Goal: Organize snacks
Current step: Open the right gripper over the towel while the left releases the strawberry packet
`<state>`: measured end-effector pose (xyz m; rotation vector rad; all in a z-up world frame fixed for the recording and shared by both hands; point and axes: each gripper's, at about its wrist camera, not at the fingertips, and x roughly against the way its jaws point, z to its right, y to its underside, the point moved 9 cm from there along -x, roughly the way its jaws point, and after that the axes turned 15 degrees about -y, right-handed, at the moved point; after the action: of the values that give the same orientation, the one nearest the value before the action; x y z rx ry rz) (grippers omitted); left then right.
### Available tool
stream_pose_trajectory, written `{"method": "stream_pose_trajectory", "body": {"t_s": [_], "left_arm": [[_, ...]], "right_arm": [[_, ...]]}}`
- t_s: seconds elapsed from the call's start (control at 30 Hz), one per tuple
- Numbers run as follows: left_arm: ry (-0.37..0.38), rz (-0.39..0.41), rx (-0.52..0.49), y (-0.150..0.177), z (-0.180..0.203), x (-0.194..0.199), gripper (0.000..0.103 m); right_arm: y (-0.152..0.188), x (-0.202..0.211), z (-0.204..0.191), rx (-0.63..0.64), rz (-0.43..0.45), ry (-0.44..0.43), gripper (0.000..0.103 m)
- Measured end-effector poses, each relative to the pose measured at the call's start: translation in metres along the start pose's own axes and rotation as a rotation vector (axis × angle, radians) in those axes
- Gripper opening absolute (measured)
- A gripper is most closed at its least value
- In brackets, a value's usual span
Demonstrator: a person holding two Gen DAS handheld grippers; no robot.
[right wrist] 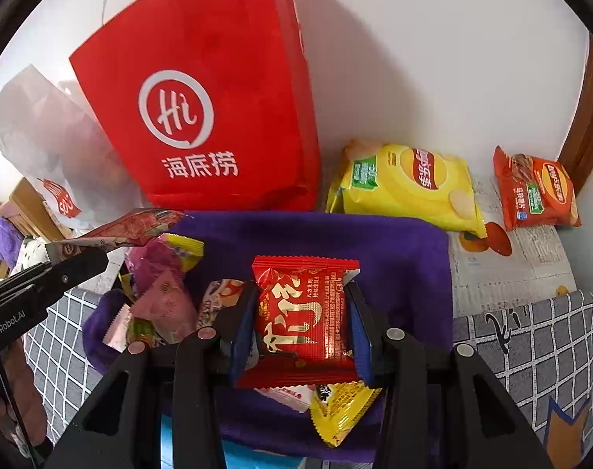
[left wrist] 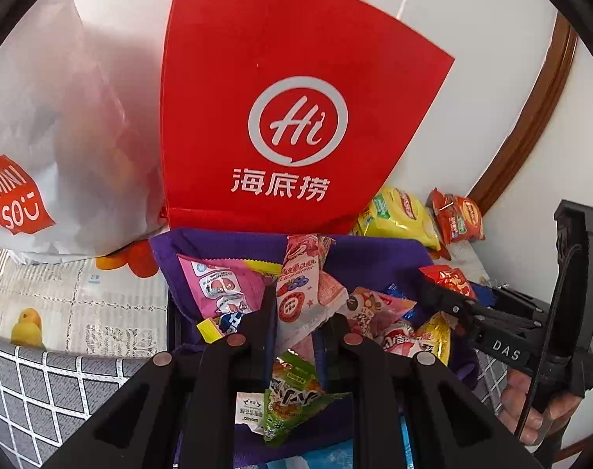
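A purple fabric bin (left wrist: 374, 252) (right wrist: 394, 242) holds several small snack packets. My left gripper (left wrist: 302, 312) is shut on a long pink and white strawberry snack packet (left wrist: 302, 281), held upright above the bin; the packet shows in the right wrist view (right wrist: 132, 230) at the left. My right gripper (right wrist: 302, 312) is shut on a red packet with gold lettering (right wrist: 304, 312), just above the bin; the packet appears in the left wrist view (left wrist: 449, 279) at the right. A green packet (left wrist: 292, 394) and a yellow packet (right wrist: 341, 410) lie in the bin.
A tall red paper bag (left wrist: 296, 109) (right wrist: 202, 117) stands behind the bin against the wall. A white Miniso bag (left wrist: 50, 148) stands left of it. A yellow chip bag (right wrist: 406, 183) and an orange chip bag (right wrist: 538, 191) lie at the back right. A grid-pattern cloth (right wrist: 538, 344) covers the front.
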<state>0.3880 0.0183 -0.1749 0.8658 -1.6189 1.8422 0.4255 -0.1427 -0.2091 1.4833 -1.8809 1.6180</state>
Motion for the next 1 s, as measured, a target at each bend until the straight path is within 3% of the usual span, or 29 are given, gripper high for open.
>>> {"method": "stream_pose_trajectory", "body": {"t_s": [0.47, 0.87, 0.9, 1.0], "left_arm": [[-0.004, -0.078, -0.013, 0.016, 0.002, -0.024, 0.016], [-0.013, -0.1, -0.015, 0.019, 0.004, -0.028, 0.016], [-0.007, -0.102, -0.012, 0.019, 0.004, -0.027, 0.017], [0.004, -0.096, -0.006, 0.017, 0.004, -0.022, 0.042]], "right_arm": [[0.009, -0.016, 0.001, 0.019, -0.066, 0.012, 0.043], [0.007, -0.013, -0.001, 0.009, -0.059, -0.002, 0.045], [0.006, -0.011, -0.002, 0.006, -0.048, -0.017, 0.047], [0.0, -0.003, -0.008, -0.012, -0.007, -0.063, 0.055]]}}
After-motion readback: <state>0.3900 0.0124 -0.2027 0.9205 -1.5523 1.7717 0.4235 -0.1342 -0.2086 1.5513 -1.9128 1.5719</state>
